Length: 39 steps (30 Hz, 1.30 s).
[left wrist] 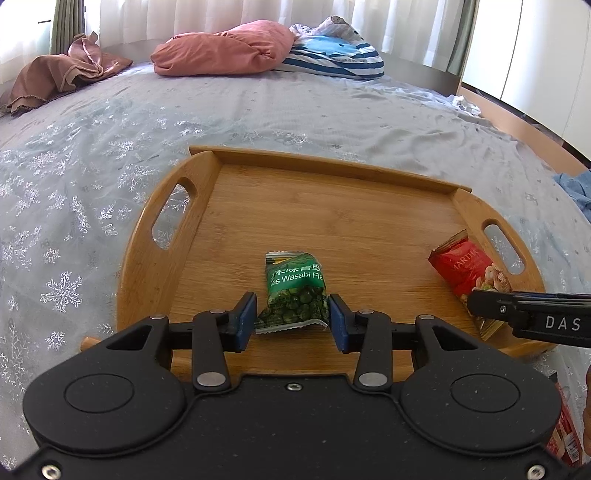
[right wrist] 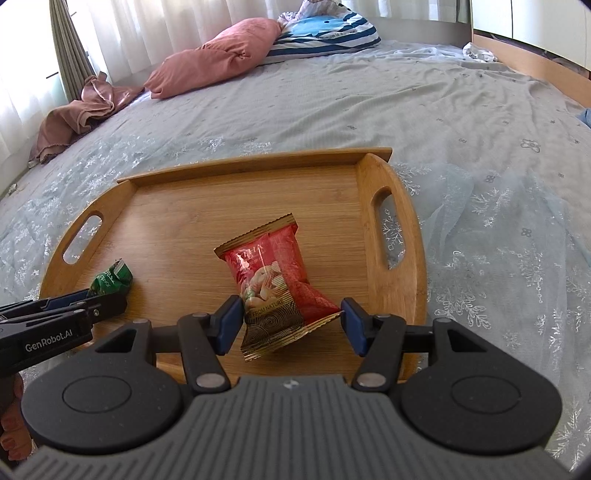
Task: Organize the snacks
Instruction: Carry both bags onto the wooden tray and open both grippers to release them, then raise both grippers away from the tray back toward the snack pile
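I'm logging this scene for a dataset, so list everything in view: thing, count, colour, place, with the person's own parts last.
green snack packet: 1, green, on the tray's near left, between the left jaws
red snack packet: 1, red with gold edges, on the tray's near right, between the right jaws
tray: 1, light brown wood with two handle slots, on the bed
bedspread: 1, pale grey-blue with snowflakes, covering the bed
pink pillow: 1, pink, far end of bed
striped pillow: 1, blue and white, beside the pink one
brown cloth: 1, brown, far left of bed
curtains: white, behind the bed
left gripper: 1, black with blue pads, open around the green packet
right gripper: 1, black with blue pads, open around the red packet
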Each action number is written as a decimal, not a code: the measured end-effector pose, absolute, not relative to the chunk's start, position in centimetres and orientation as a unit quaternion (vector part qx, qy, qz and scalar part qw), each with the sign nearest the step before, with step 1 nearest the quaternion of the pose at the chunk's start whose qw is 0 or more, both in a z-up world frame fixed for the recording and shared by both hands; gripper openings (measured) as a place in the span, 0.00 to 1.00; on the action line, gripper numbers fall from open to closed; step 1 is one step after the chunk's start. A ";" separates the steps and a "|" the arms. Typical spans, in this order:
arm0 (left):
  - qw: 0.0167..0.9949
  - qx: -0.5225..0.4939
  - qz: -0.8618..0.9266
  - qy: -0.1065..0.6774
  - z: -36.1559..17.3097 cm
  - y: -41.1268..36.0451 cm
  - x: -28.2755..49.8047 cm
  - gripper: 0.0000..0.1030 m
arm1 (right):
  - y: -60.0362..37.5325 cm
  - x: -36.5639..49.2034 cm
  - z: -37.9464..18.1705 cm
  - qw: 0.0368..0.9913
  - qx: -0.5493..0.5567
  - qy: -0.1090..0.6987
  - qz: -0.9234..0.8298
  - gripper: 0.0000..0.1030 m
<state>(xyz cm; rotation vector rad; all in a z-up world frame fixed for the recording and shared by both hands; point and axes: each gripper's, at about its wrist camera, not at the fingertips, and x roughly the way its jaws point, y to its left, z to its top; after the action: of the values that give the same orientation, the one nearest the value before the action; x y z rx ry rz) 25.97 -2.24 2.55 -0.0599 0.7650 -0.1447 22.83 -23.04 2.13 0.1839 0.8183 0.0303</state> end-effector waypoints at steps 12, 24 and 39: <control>0.922 -0.031 -0.074 0.378 2.7 -2.2 25.7 0.53 | -22.0 22.8 1.7 0.915 0.065 0.398 0.015 0.71; 0.935 -0.010 -0.103 0.340 5.2 -1.7 22.1 0.83 | -21.6 21.1 2.5 0.923 0.047 0.381 0.016 0.82; 0.942 -0.016 -0.124 0.312 6.8 0.5 14.8 0.87 | -21.7 16.1 4.4 0.936 0.067 0.342 0.040 0.91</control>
<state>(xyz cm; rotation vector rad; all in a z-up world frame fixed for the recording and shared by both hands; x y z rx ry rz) 14.84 0.54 6.81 -0.0320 0.6371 -0.2537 16.09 -21.69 4.45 0.1371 0.6992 0.0816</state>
